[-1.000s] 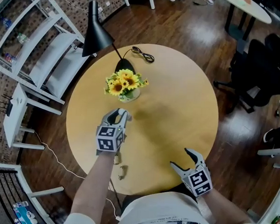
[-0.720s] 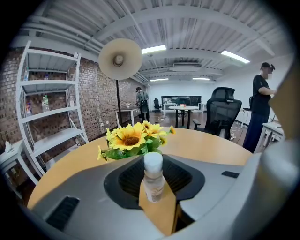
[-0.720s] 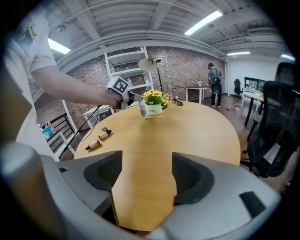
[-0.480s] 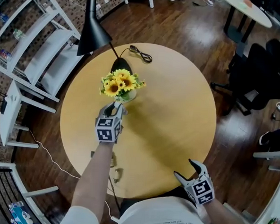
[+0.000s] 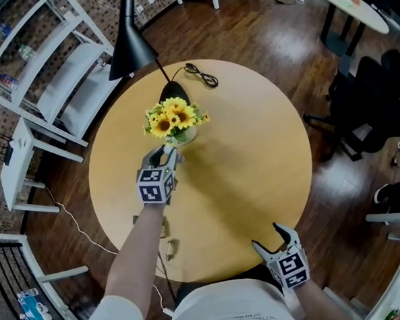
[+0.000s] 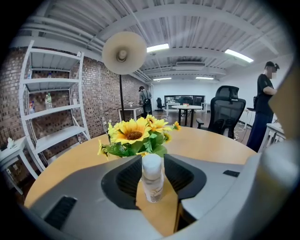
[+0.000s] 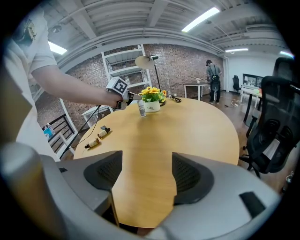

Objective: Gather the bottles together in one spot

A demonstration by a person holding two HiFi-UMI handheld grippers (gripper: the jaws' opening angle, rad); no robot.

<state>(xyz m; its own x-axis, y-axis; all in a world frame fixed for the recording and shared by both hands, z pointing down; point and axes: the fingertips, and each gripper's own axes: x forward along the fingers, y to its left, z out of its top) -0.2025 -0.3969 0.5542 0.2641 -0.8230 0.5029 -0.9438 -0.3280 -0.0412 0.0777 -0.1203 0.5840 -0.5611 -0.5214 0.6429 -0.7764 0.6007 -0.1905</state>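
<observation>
Head view: left tool (image 5: 164, 154) at 6 o'clock of sunflower vase (image 5: 178, 136); right tool (image 5: 266, 238) at worktop (image 5: 248, 145) rim, 5 o'clock. Left gripper view: white bottle (image 6: 152, 178) upright between jaws that have just been opening, released. Right gripper view: jaws apart, empty; two brown bottles (image 7: 101, 132) lying at 10 o'clock.

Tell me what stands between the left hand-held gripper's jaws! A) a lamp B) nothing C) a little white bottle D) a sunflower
C: a little white bottle stands upright between the jaws of the left hand-held gripper; they have just been opening and do not press it.
</observation>
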